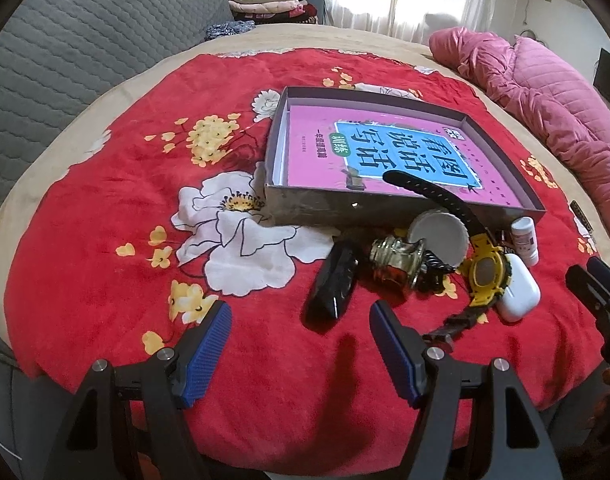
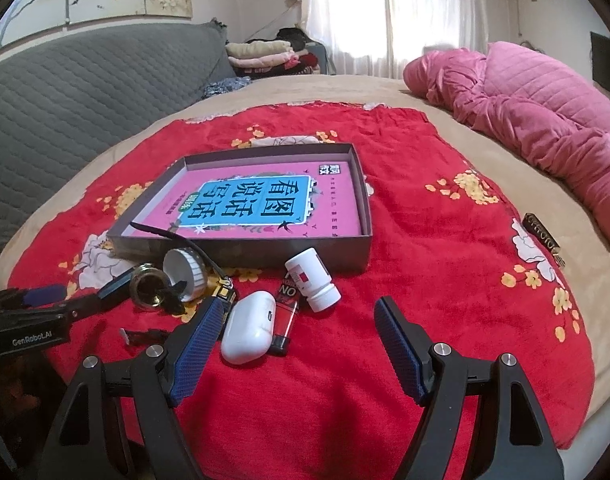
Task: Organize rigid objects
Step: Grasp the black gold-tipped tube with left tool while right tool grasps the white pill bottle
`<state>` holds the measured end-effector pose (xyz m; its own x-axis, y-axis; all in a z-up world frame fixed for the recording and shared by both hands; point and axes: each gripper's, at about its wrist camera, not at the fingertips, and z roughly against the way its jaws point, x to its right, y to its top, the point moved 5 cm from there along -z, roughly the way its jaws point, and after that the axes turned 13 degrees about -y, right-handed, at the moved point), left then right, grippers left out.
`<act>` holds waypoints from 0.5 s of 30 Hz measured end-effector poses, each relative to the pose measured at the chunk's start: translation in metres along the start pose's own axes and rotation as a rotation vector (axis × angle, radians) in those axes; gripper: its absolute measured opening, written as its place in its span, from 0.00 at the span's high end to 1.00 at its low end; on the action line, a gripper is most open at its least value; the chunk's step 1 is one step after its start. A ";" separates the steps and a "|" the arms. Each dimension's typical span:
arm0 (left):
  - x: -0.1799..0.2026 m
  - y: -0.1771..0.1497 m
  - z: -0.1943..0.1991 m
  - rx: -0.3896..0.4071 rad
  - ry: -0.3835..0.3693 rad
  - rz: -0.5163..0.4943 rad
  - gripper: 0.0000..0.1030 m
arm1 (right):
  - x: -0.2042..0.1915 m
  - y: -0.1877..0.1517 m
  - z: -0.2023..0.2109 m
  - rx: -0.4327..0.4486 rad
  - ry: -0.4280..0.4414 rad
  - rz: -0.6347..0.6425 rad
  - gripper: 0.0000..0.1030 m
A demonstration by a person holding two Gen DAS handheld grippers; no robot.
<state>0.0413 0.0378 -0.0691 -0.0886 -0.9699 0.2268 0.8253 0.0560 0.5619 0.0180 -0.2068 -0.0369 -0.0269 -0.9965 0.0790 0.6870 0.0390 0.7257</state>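
Observation:
A shallow grey box (image 1: 317, 208) (image 2: 241, 254) holding a pink book lies on the red blanket. A cluster sits in front of it: a black oblong case (image 1: 331, 284), a brass jar (image 1: 397, 264) (image 2: 147, 284), a white lid (image 1: 439, 240) (image 2: 185, 272), a yellow watch (image 1: 485, 276) with its strap over the box wall, a white earbud case (image 1: 519, 298) (image 2: 249, 328), a red lighter (image 2: 285, 312) and a white pill bottle (image 1: 525, 240) (image 2: 313, 280). My left gripper (image 1: 299, 320) (image 2: 81, 294) is open, just short of the black case. My right gripper (image 2: 299, 320) (image 1: 589, 276) is open, with the earbud case and lighter between its fingers.
The red flowered blanket (image 1: 105, 220) covers a beige bed. A pink quilted duvet (image 2: 537, 112) lies bunched at the right. A grey padded headboard (image 1: 65, 40) rises at the left, with folded clothes (image 2: 261, 54) behind. A small dark label (image 2: 541, 236) lies at the blanket's right edge.

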 end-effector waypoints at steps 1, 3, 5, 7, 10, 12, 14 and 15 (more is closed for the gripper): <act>-0.001 0.001 -0.001 0.002 0.002 -0.005 0.31 | 0.000 0.000 -0.001 -0.001 0.000 0.003 0.23; -0.002 0.001 -0.005 0.000 0.002 -0.016 0.31 | 0.000 0.000 -0.004 -0.005 -0.002 0.010 0.23; -0.003 0.001 -0.010 -0.006 0.001 -0.029 0.31 | 0.000 -0.001 -0.007 -0.013 -0.006 0.019 0.23; -0.002 0.001 -0.016 -0.007 -0.002 -0.044 0.31 | 0.002 -0.002 -0.011 -0.023 -0.006 0.023 0.23; -0.005 0.003 -0.024 -0.010 -0.003 -0.053 0.31 | 0.004 -0.002 -0.016 -0.028 -0.015 0.026 0.23; -0.007 0.002 -0.031 -0.023 -0.014 -0.047 0.31 | 0.008 0.000 -0.022 -0.022 -0.052 0.033 0.23; -0.008 0.003 -0.036 -0.027 -0.020 -0.046 0.31 | 0.013 0.001 -0.028 -0.026 -0.066 0.030 0.24; -0.008 0.005 -0.037 -0.023 -0.022 -0.050 0.31 | 0.015 0.001 -0.032 -0.031 -0.069 0.029 0.24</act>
<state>0.0666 0.0372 -0.0979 -0.1421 -0.9658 0.2169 0.8320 0.0022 0.5548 0.0414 -0.2241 -0.0572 -0.0562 -0.9875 0.1472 0.7103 0.0640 0.7010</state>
